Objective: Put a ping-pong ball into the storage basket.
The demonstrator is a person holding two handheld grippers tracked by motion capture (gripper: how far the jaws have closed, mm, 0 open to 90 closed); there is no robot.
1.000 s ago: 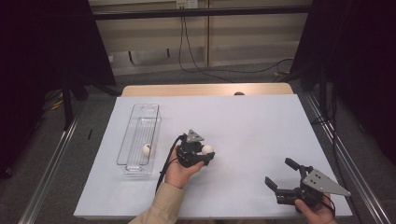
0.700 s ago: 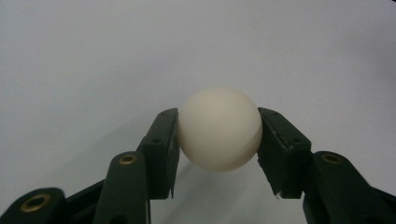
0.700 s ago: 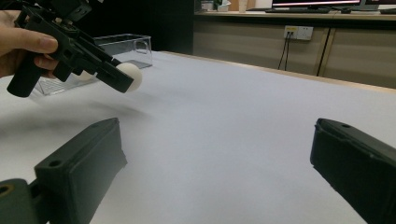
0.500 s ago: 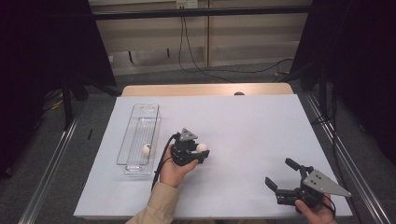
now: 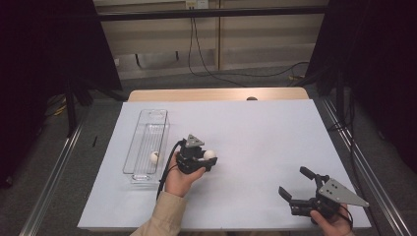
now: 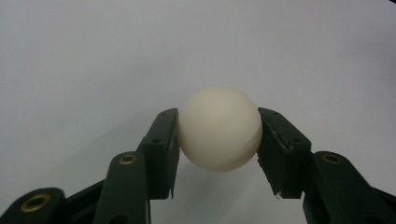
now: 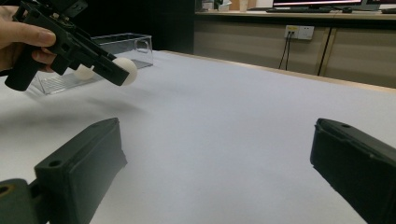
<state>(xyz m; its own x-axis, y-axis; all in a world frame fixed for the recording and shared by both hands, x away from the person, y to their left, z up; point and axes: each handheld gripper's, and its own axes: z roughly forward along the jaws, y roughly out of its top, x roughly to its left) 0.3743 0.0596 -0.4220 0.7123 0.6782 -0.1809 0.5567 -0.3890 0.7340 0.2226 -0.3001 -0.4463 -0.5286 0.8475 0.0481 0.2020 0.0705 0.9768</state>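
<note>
A: What has changed in the last second?

B: My left tool (image 5: 208, 161) has drifted with the ball toward the clear rectangular plastic tray (image 5: 139, 154); a second ago it hung a little further right over the white worktop (image 5: 255, 137). The grip itself is unchanged. My right tool (image 5: 296, 185) has stayed put near the front right corner of the worktop.

A: Meaning for the job?

B: I judge I'm mid-carry, bringing this ball to the tray. One small white ball (image 5: 154, 157) already lies inside it, so this looks like the second to go in. The drop is not yet done.

A: State of the tools?

B: Left tool: closed on the smooth cream-white ball (image 6: 219, 128), both pads pressed to its flanks at about mid-height, nothing else between them. Right tool: jaws standing wide apart, holding nothing.

A: Where is the held ball now?

B: Clear of the worktop, just to the right of the tray; the right gripper view shows its shadow on the surface beneath it.

A: And how does it look?

B: Round, matt, plain, no marks or seams that I can see. Table-tennis kind, I'd guess. Smooth and light, so it could squirt out if the pads slip.
</note>
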